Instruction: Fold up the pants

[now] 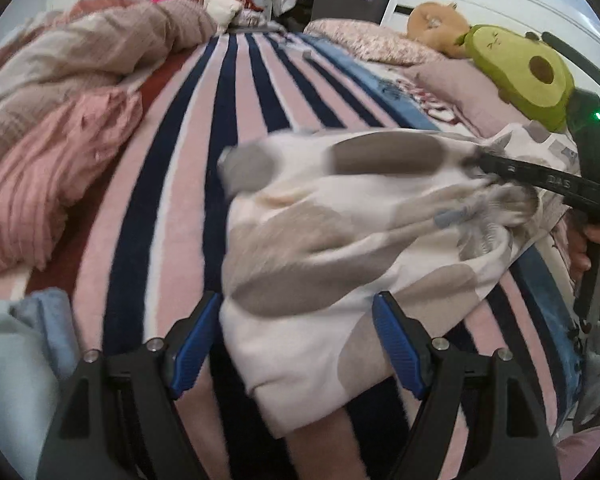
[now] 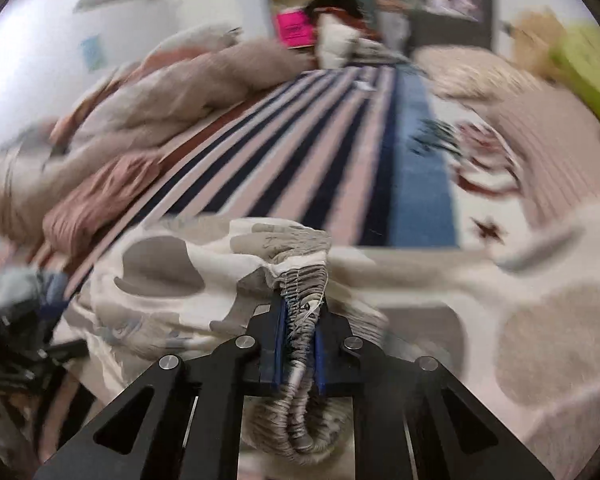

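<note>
on the striped bed, your right tongs (image 2: 299,334) clench the white, grey-blotched cotton pants (image 1: 340,232). your left tongs (image 1: 298,344) gape, so a hard pull could drag the fold crooked.

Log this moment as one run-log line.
task: fold pants | left gripper: open over pants | right gripper: shut on waistband | striped blanket

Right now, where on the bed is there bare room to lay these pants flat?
Bare striped blanket lies between the pink bedding heap and the pants, running away up the bed. The side with the avocado plush and pillows is crowded.
</note>
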A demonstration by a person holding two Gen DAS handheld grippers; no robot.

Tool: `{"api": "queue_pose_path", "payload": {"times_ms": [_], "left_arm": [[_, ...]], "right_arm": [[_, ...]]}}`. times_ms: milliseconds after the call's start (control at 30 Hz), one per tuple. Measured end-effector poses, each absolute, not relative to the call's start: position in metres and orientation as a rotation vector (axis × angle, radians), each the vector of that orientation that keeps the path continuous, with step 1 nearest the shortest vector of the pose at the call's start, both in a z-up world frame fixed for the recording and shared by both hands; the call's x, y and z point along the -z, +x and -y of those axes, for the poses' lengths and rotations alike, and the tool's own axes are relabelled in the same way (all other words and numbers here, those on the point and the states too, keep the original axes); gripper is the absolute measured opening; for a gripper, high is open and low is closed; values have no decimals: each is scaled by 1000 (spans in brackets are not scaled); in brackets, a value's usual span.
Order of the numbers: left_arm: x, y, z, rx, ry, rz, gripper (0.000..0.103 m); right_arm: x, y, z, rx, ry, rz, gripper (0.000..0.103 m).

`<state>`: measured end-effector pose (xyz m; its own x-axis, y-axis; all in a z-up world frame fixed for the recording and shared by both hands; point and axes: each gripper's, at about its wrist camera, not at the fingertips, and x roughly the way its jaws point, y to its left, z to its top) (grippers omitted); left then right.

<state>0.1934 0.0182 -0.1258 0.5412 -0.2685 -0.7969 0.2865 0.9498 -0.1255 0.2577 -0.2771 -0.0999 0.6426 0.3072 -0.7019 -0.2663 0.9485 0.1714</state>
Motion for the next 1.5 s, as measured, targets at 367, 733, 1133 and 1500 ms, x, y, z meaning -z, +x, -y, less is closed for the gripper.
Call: {"api": "queue_pose_path", "payload": {"times_ms": [367, 733, 1133, 1500], "left_arm": [[102, 190, -41, 403, -218, -912, 80], [139, 216, -22, 337, -334, -992, 47], [86, 180, -56, 221, -268, -781, 13], [48, 150, -76, 142, -156, -742, 71]], "right_arm": [[100, 224, 319, -293, 139, -831, 68], [126, 217, 303, -367, 118, -856, 45], [100, 166, 357, -292, 222, -800, 54], [74, 125, 403, -74, 191, -744, 67]]}}
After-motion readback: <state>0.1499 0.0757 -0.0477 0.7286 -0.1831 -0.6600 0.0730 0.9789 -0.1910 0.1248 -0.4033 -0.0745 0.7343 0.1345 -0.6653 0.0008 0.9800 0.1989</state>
